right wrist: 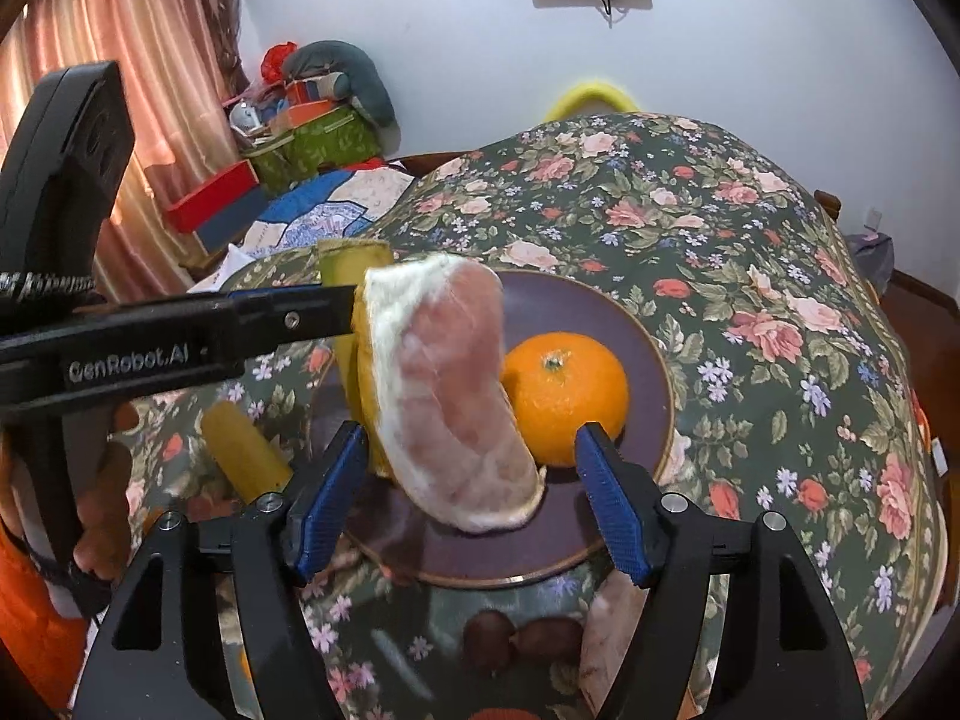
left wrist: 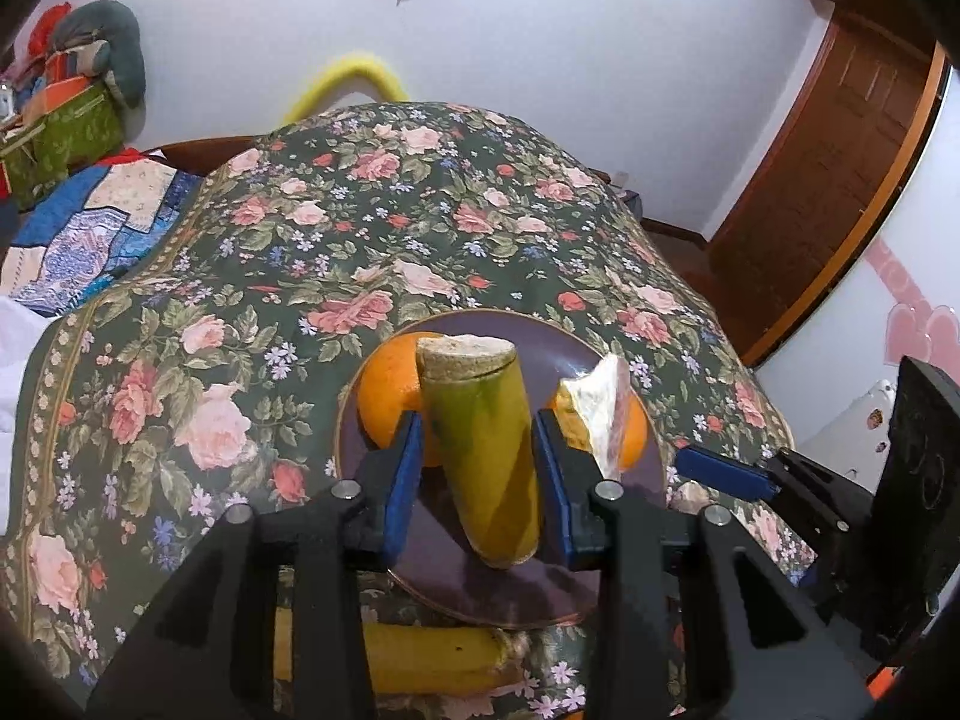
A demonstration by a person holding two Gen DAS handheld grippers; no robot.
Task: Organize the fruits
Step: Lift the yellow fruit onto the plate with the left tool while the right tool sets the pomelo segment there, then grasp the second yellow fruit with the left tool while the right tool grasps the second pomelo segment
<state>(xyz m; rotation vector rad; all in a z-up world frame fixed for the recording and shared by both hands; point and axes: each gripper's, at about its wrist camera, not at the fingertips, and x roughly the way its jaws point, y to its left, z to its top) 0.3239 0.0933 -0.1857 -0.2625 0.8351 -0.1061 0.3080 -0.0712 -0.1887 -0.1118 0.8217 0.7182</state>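
My left gripper (left wrist: 477,477) is shut on a green-yellow sugarcane piece (left wrist: 483,450) and holds it upright over the dark purple plate (left wrist: 456,588). An orange (left wrist: 387,390) lies on the plate behind it. My right gripper (right wrist: 474,486) is open, its jaws wide apart on either side of a pomelo wedge (right wrist: 450,402) that stands on the plate (right wrist: 648,348) beside an orange (right wrist: 567,396). The wedge (left wrist: 603,408) also shows in the left wrist view, with the right gripper's blue finger (left wrist: 723,474) near it. The left gripper's arm (right wrist: 180,336) crosses the right wrist view.
The floral cloth (left wrist: 300,240) covers the table. A second sugarcane piece (right wrist: 243,450) lies left of the plate, and another (left wrist: 432,660) below it. Chestnuts (right wrist: 516,642) and a pomelo piece (right wrist: 606,648) lie near the front edge. Boxes and clutter (right wrist: 300,138) stand beyond.
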